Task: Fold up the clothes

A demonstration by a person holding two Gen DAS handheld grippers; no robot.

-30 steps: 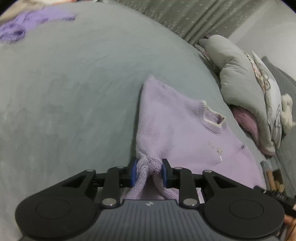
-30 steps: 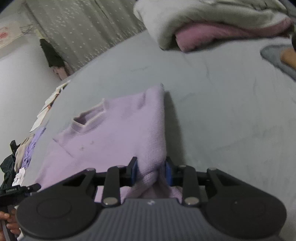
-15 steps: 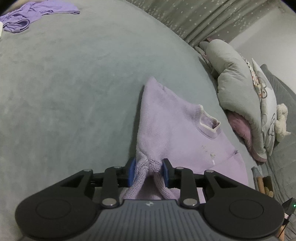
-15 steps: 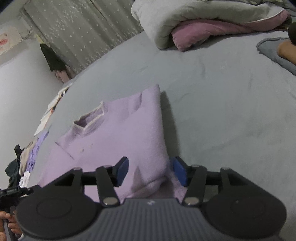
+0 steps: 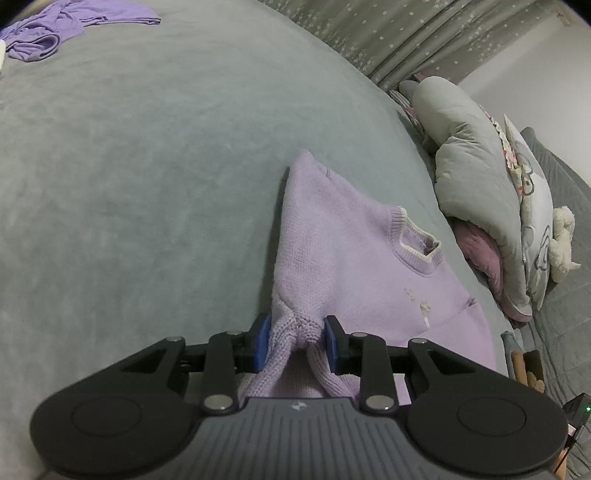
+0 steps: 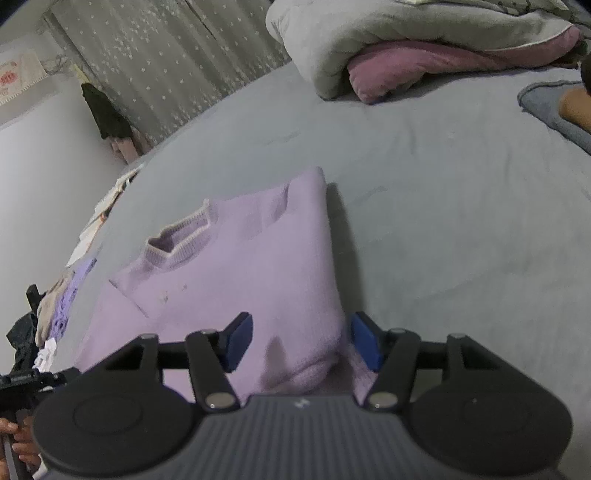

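The lilac knitted sweater (image 5: 354,258) lies flat on the grey bed cover (image 5: 147,166), neckline up, both sleeves already tucked in so the body forms a narrow panel running from near to far. Its near hem is gathered at the two tools.

The left gripper (image 5: 297,341) is clamped on a bunched fold of the hem at the sweater's left near corner; the knit puckers between the blue pads. The right gripper (image 6: 301,341) has just been opening: its fingers (image 6: 238,341) stand apart, with the right near corner of the sweater lying loose between them, touching neither pad.

The step in hand looks like laying the hem down after a fold and releasing it. To do it well, the left side should let go only once its corner rests flat, so the knit does not spring back or drag. Both tools are best drawn back low and straight, away from the cloth, keeping the side edges parallel.

Further off, a folded grey quilt (image 6: 369,40) over a pink one (image 6: 424,62) sits at the far right, well apart, and another purple garment (image 5: 55,29) lies far left.
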